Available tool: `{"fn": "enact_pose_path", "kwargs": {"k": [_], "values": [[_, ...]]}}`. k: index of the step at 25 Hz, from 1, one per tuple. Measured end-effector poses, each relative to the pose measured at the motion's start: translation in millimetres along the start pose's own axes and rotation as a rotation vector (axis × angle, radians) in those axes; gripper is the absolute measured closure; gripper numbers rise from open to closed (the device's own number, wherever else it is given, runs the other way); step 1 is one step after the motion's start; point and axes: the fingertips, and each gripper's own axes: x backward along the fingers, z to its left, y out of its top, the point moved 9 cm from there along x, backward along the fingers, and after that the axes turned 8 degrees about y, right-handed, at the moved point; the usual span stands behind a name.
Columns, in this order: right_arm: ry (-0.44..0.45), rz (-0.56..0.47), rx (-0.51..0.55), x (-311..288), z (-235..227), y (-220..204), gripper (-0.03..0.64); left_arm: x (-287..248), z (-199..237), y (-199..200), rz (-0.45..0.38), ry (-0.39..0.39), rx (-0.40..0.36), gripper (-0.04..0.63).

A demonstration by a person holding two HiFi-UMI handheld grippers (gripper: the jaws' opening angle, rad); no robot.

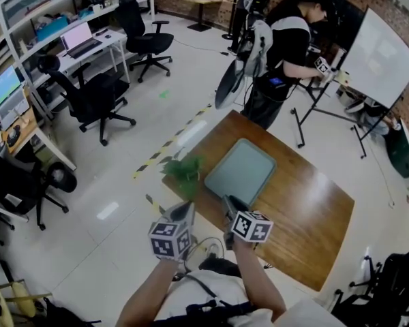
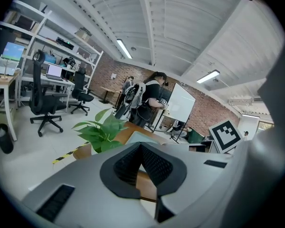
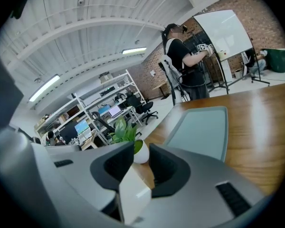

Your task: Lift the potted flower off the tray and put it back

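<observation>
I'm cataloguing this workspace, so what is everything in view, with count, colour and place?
table: one, brown wood, middle of the room
tray: one, grey-green, empty, on the table
potted plant: one, green leaves in a white pot, on the table beside the tray, not on it
office chairs: at least three, black, room's left side
whiteboard: one, white, far right
person: one, dark top, standing by the whiteboard
floor tape: one strip, yellow and black, left of the table
left gripper: one, grey, jaws together, empty
right gripper: one, grey, jaws apart, empty, facing the pot

Glossy wooden table [image 1: 313,210], matt tray [image 1: 240,172]
</observation>
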Motion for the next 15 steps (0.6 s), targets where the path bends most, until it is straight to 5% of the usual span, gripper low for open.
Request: {"fn": "enact_pose_path", "kwargs": {"k": [15], "values": [[0.066, 0.061, 0.02, -72, -14, 34, 0.492, -5, 15, 9, -0.022, 0.091, 0.046, 0.6]]}}
